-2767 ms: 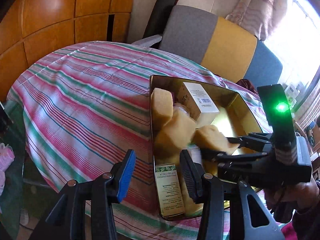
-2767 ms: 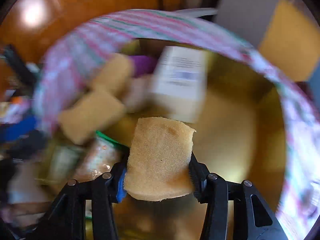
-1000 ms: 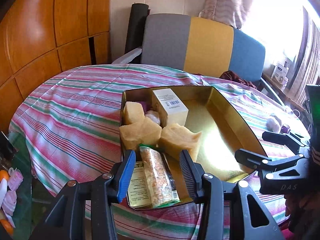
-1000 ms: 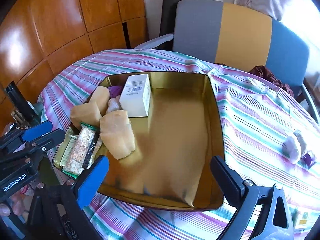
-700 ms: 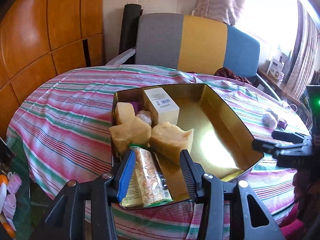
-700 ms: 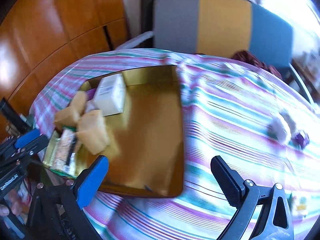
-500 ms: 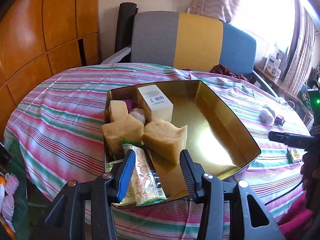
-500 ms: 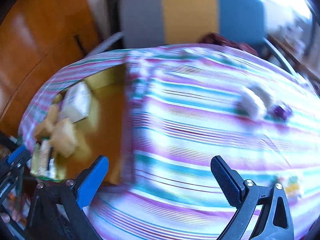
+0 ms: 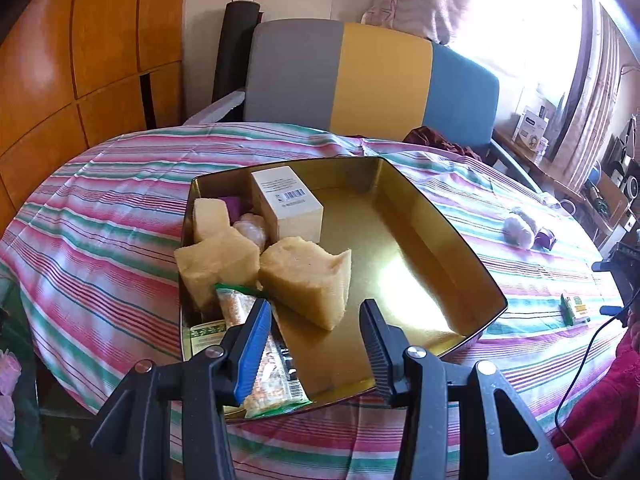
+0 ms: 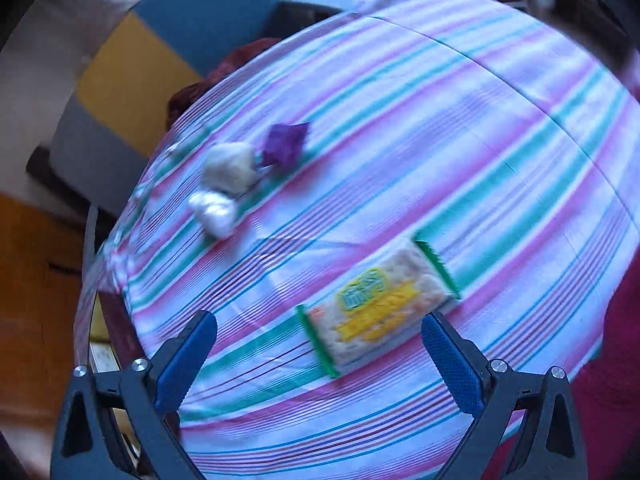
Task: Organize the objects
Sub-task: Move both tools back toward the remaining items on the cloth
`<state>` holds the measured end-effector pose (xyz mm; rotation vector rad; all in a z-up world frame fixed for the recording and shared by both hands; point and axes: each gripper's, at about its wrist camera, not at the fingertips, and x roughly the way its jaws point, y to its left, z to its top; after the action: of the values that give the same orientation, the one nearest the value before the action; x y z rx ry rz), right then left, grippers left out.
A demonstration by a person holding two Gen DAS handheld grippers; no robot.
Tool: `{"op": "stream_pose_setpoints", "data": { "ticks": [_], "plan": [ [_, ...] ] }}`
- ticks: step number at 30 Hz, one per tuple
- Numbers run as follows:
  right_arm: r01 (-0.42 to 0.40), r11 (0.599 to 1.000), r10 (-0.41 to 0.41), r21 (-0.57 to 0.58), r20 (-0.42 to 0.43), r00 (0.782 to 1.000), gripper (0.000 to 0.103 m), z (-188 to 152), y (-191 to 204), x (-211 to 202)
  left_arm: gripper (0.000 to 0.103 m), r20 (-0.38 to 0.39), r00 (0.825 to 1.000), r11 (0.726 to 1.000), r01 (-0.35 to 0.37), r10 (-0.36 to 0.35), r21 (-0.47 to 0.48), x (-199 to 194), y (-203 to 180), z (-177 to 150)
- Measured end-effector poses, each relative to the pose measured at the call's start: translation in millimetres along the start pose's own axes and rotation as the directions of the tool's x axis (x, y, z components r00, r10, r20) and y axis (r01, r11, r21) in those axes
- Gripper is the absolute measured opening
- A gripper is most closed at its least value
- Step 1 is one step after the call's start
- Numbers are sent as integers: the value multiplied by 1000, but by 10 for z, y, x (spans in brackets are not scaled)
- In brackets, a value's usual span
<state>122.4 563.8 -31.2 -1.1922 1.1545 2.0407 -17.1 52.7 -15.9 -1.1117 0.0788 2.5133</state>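
A gold tin tray (image 9: 452, 248) on the striped tablecloth holds three yellow sponges (image 9: 308, 276), a white box (image 9: 288, 204), a snack packet (image 9: 266, 384) and a green-labelled box (image 9: 206, 332). My left gripper (image 9: 316, 340) hovers open over the tray's near edge, holding nothing. My right gripper (image 10: 318, 328) stands wide open just above a green-edged snack packet (image 10: 378, 300) lying flat on the cloth, not touching it. Two white balls (image 10: 228, 168) and a purple piece (image 10: 284, 144) lie farther back on the cloth. The right wrist view is blurred.
A grey, yellow and blue chair (image 9: 372, 80) stands behind the round table, with wooden panels (image 9: 80, 60) at the left. A person's red sleeve (image 9: 600, 440) is at the table's near right. Bare striped cloth (image 10: 460, 140) spreads beyond the packet.
My right gripper let go of a sponge in the tray, then swung right across the table, rolling as it went, to the snack packet. The left gripper barely moved.
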Motion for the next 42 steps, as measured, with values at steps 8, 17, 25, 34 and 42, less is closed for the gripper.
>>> {"op": "stream_pose_setpoints", "data": {
  "ticks": [8,17,25,34,42],
  "plan": [
    [-4,988,18,156,-92,996,103,79,-295,372,46,-6,1000,1000,-6,6,-1,9,15,8],
    [-25,999,28,48,-69,997,103,259,-58,602,46,-16,1000,1000,-14,15,26,39,-64,28],
    [105,949,-117,-299,-22,993,95,275,310,785,46,4,1000,997,2,-2,81,46,-300,225],
    [161,928,-192,-337,-60,980,91,207,283,753,46,-1,988,966,154,-157,209,153,-1147,554],
    [154,926,-195,-343,-88,977,92,210,249,735,46,-122,939,907,342,-321,246,519,-2024,757]
  ]
}}
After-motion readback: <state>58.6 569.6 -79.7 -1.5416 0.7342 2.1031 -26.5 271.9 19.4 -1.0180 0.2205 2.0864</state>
